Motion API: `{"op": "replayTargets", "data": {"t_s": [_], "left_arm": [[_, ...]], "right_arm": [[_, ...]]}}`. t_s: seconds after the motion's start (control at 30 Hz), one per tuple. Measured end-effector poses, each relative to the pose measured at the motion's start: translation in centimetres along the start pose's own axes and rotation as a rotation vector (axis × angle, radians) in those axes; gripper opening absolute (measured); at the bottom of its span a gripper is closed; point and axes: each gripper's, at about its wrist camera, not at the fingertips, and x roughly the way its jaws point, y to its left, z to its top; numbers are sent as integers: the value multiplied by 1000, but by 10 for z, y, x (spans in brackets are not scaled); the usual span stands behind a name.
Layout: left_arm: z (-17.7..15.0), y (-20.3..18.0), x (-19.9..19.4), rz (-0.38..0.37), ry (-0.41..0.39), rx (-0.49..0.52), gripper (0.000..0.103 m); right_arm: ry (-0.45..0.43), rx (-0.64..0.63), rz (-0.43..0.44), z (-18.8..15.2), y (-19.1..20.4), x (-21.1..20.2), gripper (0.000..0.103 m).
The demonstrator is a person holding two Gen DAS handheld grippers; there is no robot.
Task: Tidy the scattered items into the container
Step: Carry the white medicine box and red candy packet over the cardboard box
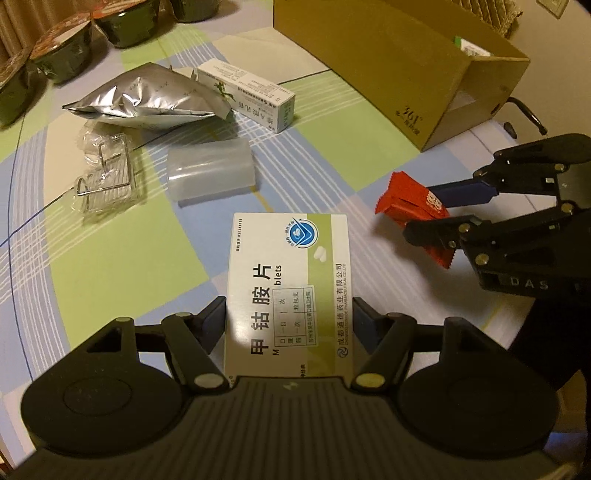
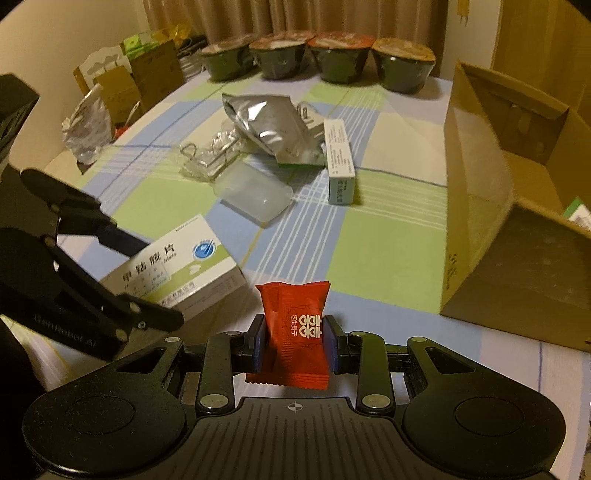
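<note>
Big checked tablecloth under everything. Cardboard box along the right edge, open on top. Four dark bowls lined up at the far edge. Mid-surface: foil pouch, long carton, clear tub, wire rack. Left gripper clamped on the white tablet box, near edge. Right gripper pinching the red candy packet, just beside that box.

four dark lidded bowls line the checked tablecloth's far edge — curtains behind.
</note>
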Motion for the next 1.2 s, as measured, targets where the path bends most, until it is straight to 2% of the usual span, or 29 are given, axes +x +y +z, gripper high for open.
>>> {"op": "replayTargets", "data": {"t_s": [0.3,0.57,0.87,1.0,1.2], "left_arm": [[7,-24,-35,16,-56,-28,67],[37,-56,-65,-17,-127,-29,67],[108,-107,-83,-74,-230,-10,67],[141,-126,-78,-87,-255,0,67],[185,-136,-58,-125,-279,-49,67]], "right_arm": [[-73,40,-45,-1,-8,-45,34],[-161,101,-109,-2,-35,-95,34],[-255,167,-218,15,-99,-149,34],[-276,170,-260,28,-128,-158,34],[-282,188,-295,43,-168,-151,34]]}}
